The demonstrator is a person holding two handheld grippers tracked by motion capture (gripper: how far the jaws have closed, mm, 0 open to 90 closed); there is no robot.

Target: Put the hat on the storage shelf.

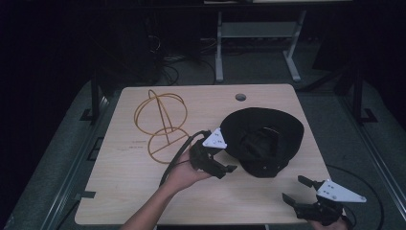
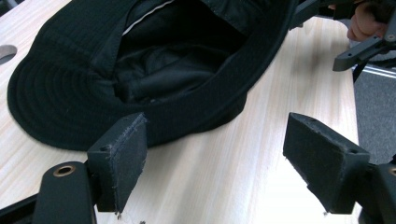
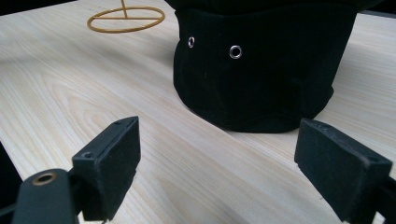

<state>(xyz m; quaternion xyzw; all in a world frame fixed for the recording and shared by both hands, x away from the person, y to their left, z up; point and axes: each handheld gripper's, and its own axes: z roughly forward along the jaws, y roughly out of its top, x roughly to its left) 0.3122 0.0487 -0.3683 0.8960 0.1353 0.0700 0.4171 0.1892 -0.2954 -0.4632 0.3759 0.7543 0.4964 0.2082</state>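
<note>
A black bucket hat [image 1: 264, 140] is seen on the right half of the light wooden table [image 1: 143, 191]. The hat is laid upside down: its crown rests on the table and its opening is turned upward, so the dark lining can be looked into from the high view. The brim is spread wide on the far side and the crown bulges toward the near edge of the table, so the long axis of the hat runs roughly from far to near, a little slanted. In the right gripper view the side wall of the crown [image 3: 257, 70] is shown with two small metal eyelets [image 3: 235, 52].

The left gripper [image 1: 221, 161] is held by the person's left hand [image 1: 184, 172] just beside the left edge of the hat; its jaws are spread apart, and nothing is held between them. In the left gripper view the brim [image 2: 196, 116] is seen just beyond the jaw tips; whether it is touched cannot be told.

The right gripper [image 1: 299, 189] is held near the front right corner of the table, apart from the hat, with its jaws also spread wide.

A gold wire hat stand [image 1: 160, 122] is placed on the left part of the table, well apart from the hat.
</note>
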